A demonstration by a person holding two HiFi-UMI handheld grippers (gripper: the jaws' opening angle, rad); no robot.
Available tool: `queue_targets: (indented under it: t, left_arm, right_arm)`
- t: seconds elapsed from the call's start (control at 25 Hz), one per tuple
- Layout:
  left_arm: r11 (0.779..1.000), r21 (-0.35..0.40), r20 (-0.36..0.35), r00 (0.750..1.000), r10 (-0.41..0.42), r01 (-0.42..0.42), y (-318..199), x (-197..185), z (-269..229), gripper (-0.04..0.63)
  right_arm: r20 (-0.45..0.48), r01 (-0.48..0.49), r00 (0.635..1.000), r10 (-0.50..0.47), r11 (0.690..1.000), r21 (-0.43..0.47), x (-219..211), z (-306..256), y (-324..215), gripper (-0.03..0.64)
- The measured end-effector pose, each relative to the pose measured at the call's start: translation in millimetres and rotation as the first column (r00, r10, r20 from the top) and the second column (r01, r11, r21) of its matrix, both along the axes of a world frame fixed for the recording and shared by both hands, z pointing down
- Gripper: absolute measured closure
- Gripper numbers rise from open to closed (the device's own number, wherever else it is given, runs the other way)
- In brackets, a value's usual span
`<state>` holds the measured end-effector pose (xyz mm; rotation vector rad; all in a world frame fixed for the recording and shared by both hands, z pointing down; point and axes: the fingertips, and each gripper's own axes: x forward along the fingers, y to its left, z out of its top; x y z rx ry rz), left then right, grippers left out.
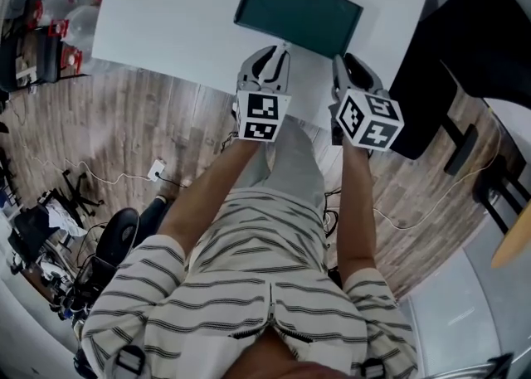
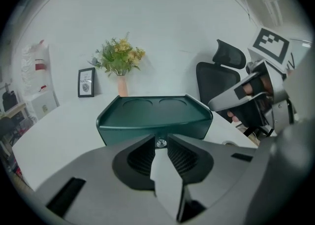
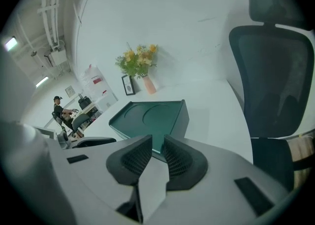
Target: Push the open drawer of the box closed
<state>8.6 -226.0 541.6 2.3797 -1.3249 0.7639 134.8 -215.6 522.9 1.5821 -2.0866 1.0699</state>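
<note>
Dark green box (image 1: 297, 11) on white bench (image 1: 166, 29); my left tool (image 1: 282, 52) at middle of its near side, tips just beside it; my right tool (image 1: 342, 62) near its right corner; black chair (image 1: 473, 37) right of bench; cables on wooden floor (image 1: 124, 128).

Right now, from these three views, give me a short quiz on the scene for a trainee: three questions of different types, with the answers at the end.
1. True or false: the green box rests on the white table.
2. In the left gripper view, what stands behind the box? A) a laptop B) a vase of flowers C) a mug
3. Fill in: the box's knob shows between the jaws of the ___ gripper.
Key: 1 true; 2 B; 3 left, meaning the left gripper.
</note>
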Motion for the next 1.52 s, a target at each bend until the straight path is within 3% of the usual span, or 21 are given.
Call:
queue_targets:
  t: [0.8, 1.12, 1.52]
  left_arm:
    - [0.986, 0.158, -0.114, 0.991, 0.063, -0.045, 66.6, -10.8, -150.8, 0.594]
    - [0.96, 0.264, -0.087, 0.989, 0.121, -0.094, 92.7, -19.3, -208.3, 0.594]
    - [0.939, 0.327, -0.11, 0.983, 0.15, -0.106, 109.7, -21.8, -251.6, 0.594]
  right_arm:
    - [-0.008, -0.036, 0.999, 0.039, 0.968, 0.247, -27.1, -133.5, 77.7, 0.609]
    - [-0.082, 0.009, 0.996, 0.023, 0.929, 0.37, -46.6, -175.8, 96.1, 0.609]
    - [-0.08, 0.014, 0.996, 0.027, 0.883, 0.468, -57.4, -221.1, 112.5, 0.609]
